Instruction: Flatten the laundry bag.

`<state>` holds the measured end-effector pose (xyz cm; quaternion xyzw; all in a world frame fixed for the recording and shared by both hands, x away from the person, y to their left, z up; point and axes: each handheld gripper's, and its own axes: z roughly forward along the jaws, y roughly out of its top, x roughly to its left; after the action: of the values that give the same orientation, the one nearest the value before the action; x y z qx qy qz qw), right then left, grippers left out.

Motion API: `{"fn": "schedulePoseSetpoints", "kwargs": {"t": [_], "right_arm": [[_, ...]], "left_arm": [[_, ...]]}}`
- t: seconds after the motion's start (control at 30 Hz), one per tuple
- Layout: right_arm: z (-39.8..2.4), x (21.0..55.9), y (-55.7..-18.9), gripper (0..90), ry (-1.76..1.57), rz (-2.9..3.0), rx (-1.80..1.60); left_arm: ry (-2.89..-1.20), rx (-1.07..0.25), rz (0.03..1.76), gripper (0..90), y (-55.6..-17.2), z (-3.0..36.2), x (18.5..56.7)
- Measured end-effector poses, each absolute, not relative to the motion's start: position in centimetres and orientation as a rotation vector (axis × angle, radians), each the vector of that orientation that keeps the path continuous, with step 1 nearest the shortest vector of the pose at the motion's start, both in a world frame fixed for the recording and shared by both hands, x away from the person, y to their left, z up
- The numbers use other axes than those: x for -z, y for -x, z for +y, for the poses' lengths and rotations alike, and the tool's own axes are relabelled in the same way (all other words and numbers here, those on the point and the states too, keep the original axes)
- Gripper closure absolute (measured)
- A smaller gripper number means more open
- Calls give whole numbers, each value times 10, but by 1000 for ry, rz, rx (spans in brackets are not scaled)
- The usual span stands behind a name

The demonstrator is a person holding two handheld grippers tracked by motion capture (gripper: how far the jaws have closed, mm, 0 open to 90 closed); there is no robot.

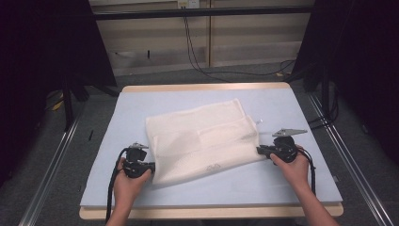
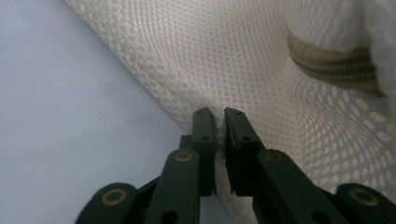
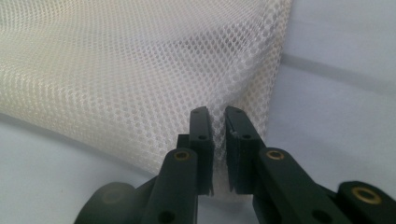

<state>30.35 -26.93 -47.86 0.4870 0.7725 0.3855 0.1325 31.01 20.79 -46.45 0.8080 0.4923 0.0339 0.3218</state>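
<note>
Both grippers are pinching the white mesh laundry bag [image 1: 202, 141], which lies rumpled and partly folded over itself in the middle of the pale blue table mat [image 1: 282, 188]. In the high view the left gripper [image 1: 151, 166] bites the bag's near left corner and the right gripper [image 1: 259, 150] its right edge, each held in one of the person's hands. In the left gripper view the left gripper's jaws stand pressed together on a thin fold of netting, with a beige zipper band [image 2: 334, 63] visible farther in; in the right gripper view the right gripper's jaws are likewise closed on the mesh just inside its hemmed edge.

I judge the bag to be very light, limp and floppy, with no stiffness of its own: it will sag and drape between the two grips and likely slide easily over the mat. The open weave gives the pads some bite, yet a single thin layer could slip or snag. The hemmed corners and the stitched zipper band look like the firmest places to hold, better than loose mid-panel netting.
</note>
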Motion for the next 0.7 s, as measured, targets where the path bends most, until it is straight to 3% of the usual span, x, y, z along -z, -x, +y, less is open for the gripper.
{"fn": "schedulePoseSetpoints", "kwargs": {"t": [0.57, 0.7], "right_arm": [[-262, 469, -366, 847, -1400, 2124, -1025], [-260, 465, -372, 847, -1400, 2109, -1019]], "left_arm": [[-2008, -128, 1370, 866, -400, 202, 470], [-1995, -134, 1363, 838, -404, 199, 463]]}}
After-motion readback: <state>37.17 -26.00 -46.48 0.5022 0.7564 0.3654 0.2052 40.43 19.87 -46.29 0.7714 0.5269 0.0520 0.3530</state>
